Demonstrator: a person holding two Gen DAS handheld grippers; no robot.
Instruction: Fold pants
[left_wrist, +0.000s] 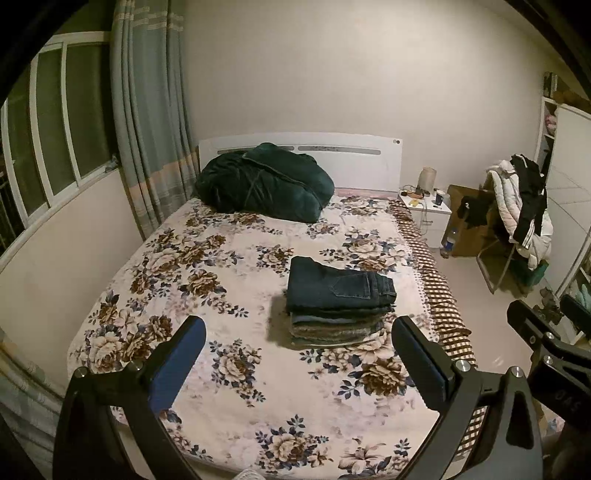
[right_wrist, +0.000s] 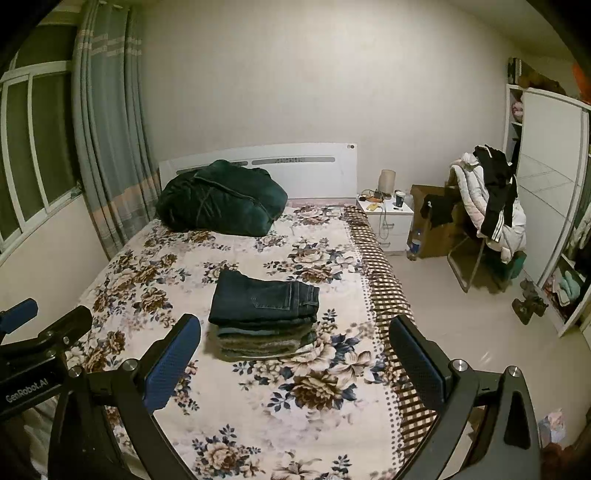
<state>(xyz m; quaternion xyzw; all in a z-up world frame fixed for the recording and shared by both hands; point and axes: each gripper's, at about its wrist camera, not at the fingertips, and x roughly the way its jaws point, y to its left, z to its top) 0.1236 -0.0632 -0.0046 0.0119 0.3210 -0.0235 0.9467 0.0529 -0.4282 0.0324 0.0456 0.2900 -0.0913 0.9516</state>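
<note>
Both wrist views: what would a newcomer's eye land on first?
A stack of folded pants, dark jeans on top, sits mid-bed on the floral bedspread. A dark green quilt is heaped by the headboard. Both grippers, left and right, hang above the bed, jaws wide and empty.

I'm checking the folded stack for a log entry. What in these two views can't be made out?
- Stack of folded pants: in both wrist views only the top dark jeans are clear; the layers beneath show as edges, so their count is unclear.
- Nightstand: items on top are too small to identify.
- Green bundle: crumpled, so its garment type is unclear.
- Bed: its near end is hidden behind the left gripper.
</note>
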